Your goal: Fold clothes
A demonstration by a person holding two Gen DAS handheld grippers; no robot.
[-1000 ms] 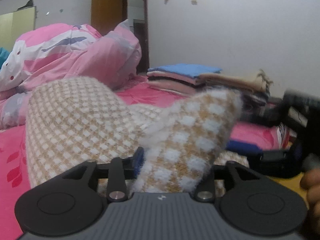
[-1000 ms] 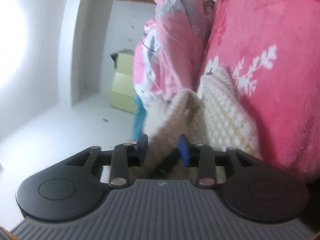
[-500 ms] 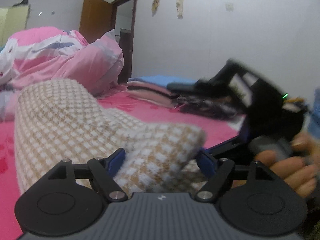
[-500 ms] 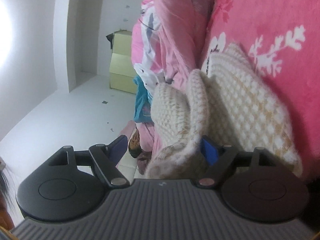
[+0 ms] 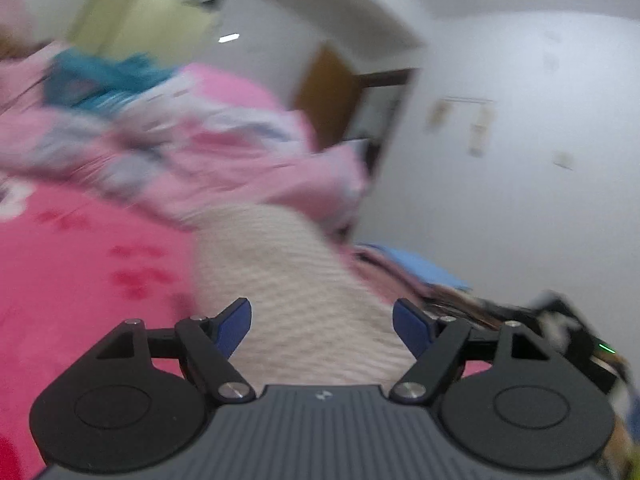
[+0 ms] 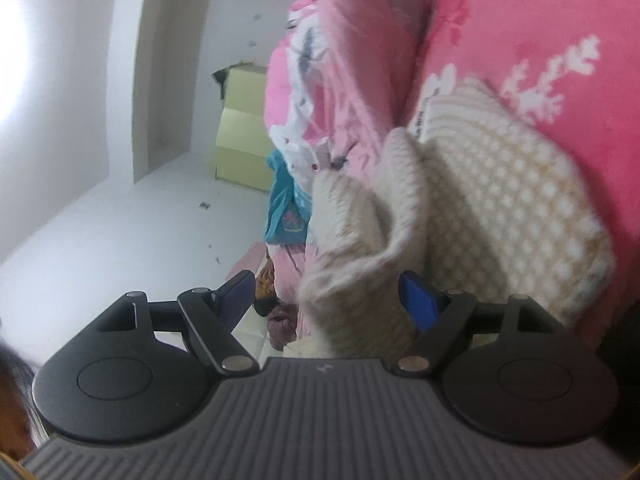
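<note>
Both the left gripper (image 5: 322,330) and right gripper (image 6: 334,302) have just spread their jaws and let go of the fuzzy cream-and-tan checked knit sweater (image 6: 500,200) — it lies folded on the near pink bedsheet (image 5: 80,280), free of both pads — so this fold looks done.

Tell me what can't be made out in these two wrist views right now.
- Left wrist view: motion blur smears the checked sweater and the folded stack.
- Right wrist view: the sweater's near end is hidden behind the gripper body.
- Right wrist view: dark items on the floor are too small to identify.

Pink bed (image 5: 80,280): checked sweater (image 6: 500,208), crumpled quilt (image 5: 224,148), folded stack (image 5: 416,268).
</note>
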